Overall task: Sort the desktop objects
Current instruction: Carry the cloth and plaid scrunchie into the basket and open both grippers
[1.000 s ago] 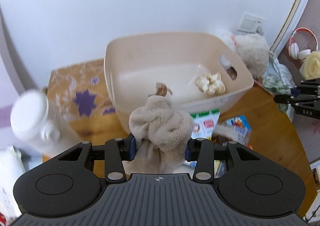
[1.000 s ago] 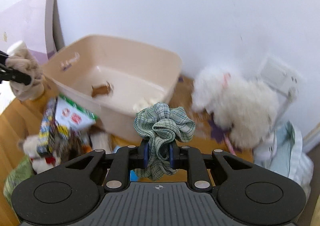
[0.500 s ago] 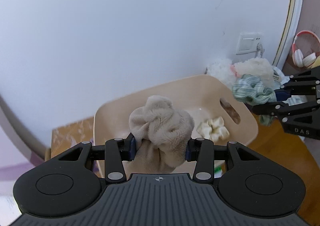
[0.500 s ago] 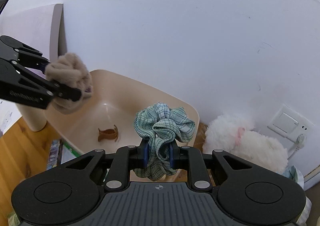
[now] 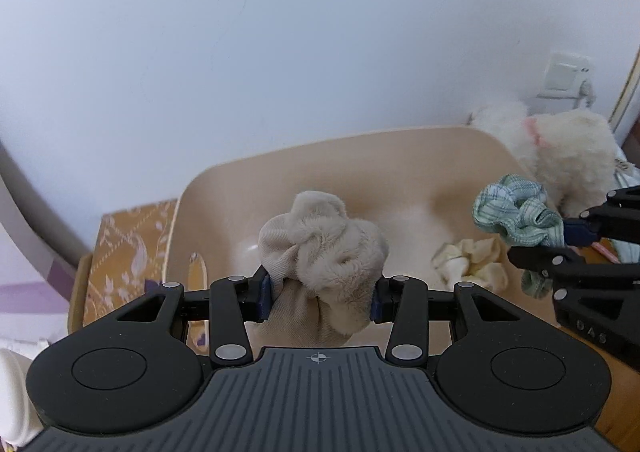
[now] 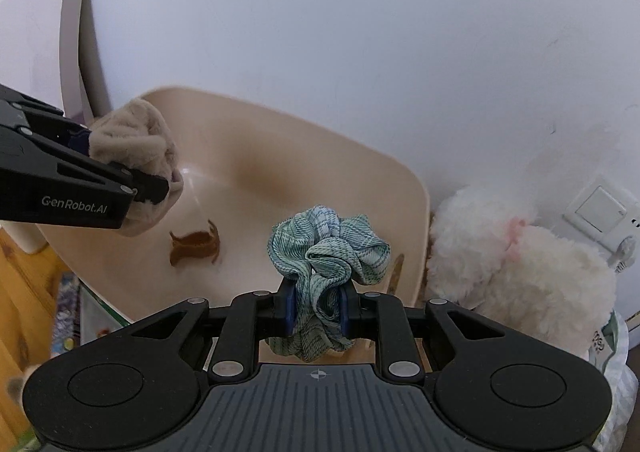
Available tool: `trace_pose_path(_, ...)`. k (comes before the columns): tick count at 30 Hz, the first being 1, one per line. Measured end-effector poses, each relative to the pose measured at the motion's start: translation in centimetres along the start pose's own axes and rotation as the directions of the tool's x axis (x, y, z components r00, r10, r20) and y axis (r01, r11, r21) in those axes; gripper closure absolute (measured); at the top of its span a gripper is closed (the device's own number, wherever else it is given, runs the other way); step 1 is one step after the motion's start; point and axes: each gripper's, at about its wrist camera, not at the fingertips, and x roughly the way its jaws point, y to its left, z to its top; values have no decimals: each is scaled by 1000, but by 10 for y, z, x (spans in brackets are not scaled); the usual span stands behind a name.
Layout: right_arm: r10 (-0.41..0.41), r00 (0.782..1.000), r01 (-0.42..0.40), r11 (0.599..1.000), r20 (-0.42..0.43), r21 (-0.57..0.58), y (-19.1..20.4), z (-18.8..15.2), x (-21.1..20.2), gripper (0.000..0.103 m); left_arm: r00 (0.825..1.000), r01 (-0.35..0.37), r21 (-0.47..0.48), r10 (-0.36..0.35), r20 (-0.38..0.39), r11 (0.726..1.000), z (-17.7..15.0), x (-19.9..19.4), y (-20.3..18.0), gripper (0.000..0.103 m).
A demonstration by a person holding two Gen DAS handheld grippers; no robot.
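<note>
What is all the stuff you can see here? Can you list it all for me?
Tub: one, beige, against the white wall.
Fluffy scrunchie: one, tan, held over the tub.
Checked scrunchie: one, green, held over the tub.
Pale scrunchie: one, cream, inside the tub.
Hair clip: one, brown, inside the tub.
Plush toy: one, white, beside the tub.
Wall switch: one, white.
Left gripper: black, clamping the fluffy scrunchie.
Right gripper: black, clamping the checked scrunchie.

Beige scrunchie (image 5: 324, 248), green scrunchie (image 6: 326, 252), above bin (image 6: 320, 155)
</note>
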Motion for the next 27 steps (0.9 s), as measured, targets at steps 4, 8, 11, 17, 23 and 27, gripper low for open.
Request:
trace_pose_path(4,2,999,-3,1000,-33,-30,5,-2,12,81,998,26,-32,-28,-56,999,-3,15,1,59)
trace_pose_path(8,6,998,-8,999,-59,-33,7,-3,19,78,996,2,-1,-3,-84,1000,-7,25,-1,57)
trace_pose_path(11,-5,998,4,1000,-70,-27,10,-5,21,63,995,22,-9,-22,-94,1000,-9,28,0,54)
trace_pose_path(17,-28,998,29,1000,-55,8,6,-8,15,42,996,-2,-15,0,-89,1000,-10,27,-5,38)
trace_pose_path(23,-28,999,28,999,-23,32,4,-13,0,25,997,-14,0,14,-74,1000,-13,16,-4,34)
trace_pose_path(27,-38,999,37,998,21,42,7,-16,-17,12,998,-18,-24,17,-60,1000,-15,6,2,33)
